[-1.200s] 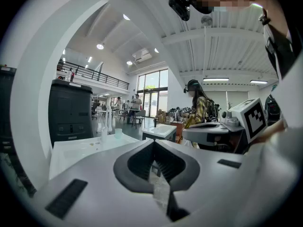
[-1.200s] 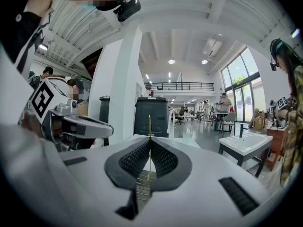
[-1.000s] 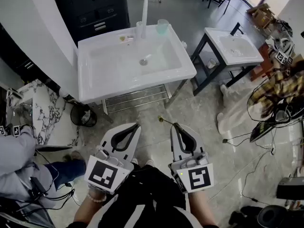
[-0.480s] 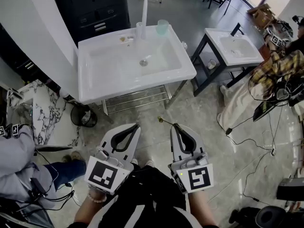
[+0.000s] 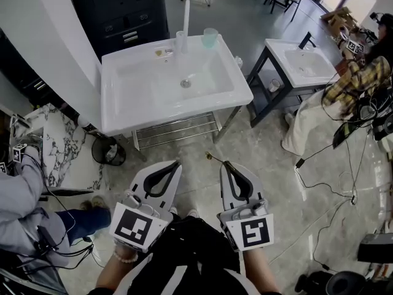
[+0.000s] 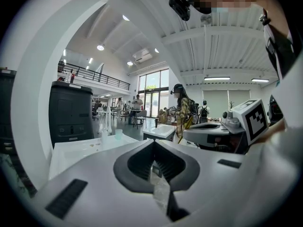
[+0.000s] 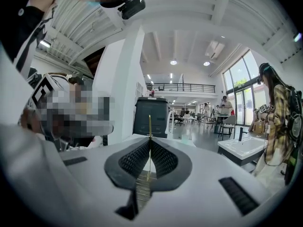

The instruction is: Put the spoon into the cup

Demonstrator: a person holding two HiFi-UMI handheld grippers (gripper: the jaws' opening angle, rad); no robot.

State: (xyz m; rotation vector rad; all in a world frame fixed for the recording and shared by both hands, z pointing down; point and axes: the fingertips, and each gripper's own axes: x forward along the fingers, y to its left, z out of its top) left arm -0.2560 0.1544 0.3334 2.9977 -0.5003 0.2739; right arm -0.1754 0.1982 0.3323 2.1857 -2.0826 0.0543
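My right gripper (image 5: 226, 163) is shut on a thin gold spoon (image 5: 212, 157), whose free end pokes out past the tips towards the upper left. In the right gripper view the spoon (image 7: 150, 126) stands up as a thin gold line from the closed jaws of the right gripper (image 7: 150, 139). My left gripper (image 5: 178, 162) is beside it, jaws together with nothing in them; the left gripper (image 6: 154, 142) shows the same in its own view. The pale green cup (image 5: 210, 37) stands at the back rim of the white sink (image 5: 126, 106), well ahead of both grippers, and shows as the cup (image 6: 118, 134) in the left gripper view.
A tall white faucet (image 5: 186, 14) and a clear tumbler (image 5: 180, 40) stand beside the cup. A smaller sink on a dark frame (image 5: 302, 64) is to the right, with a person in a plaid shirt (image 5: 356, 82) beyond it. Another person (image 5: 21, 192) sits at left; cables (image 5: 344, 189) cross the floor.
Both grippers have kept still with the spoon still held. The person in the plaid shirt at right has shifted up and back in the view.
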